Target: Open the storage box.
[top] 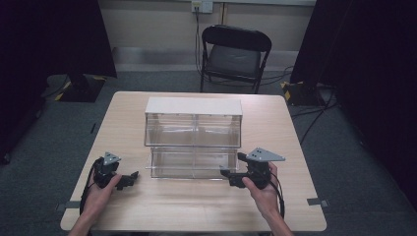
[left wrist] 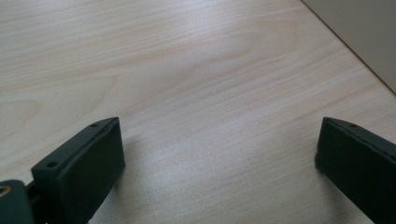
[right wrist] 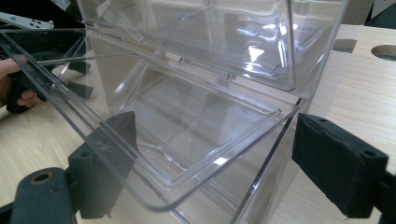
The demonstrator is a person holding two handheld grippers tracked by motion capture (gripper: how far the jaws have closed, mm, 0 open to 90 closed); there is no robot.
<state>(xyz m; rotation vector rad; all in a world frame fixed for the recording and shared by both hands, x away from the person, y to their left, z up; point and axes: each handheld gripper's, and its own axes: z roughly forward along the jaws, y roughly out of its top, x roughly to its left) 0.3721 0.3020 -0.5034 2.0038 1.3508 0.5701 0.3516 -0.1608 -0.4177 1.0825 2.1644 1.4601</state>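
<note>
Straddling a clear bin's corner with wide jaws

The right gripper (right wrist: 210, 163) gapes around the front corner of the lower clear plastic bin (top: 192, 162) mid-table, unclamped; the left gripper (left wrist: 219, 158) hangs wide open over bare wooden table (left wrist: 187, 70), holding nothing.

No readable text, labels or numbers anywhere

The table (top: 196, 206) is pale wood with a soft wavy grain, almost blond. The storage bin unit (top: 193, 142) is see-through clear plastic with a plain white top. Both grippers are matte black, left gripper (top: 129, 179) and right gripper (top: 227, 173), each topped by a grey plate. Behind sit a black folding chair (top: 235, 56), grey carpet (top: 344, 147) and black curtains (top: 373, 64).
</note>
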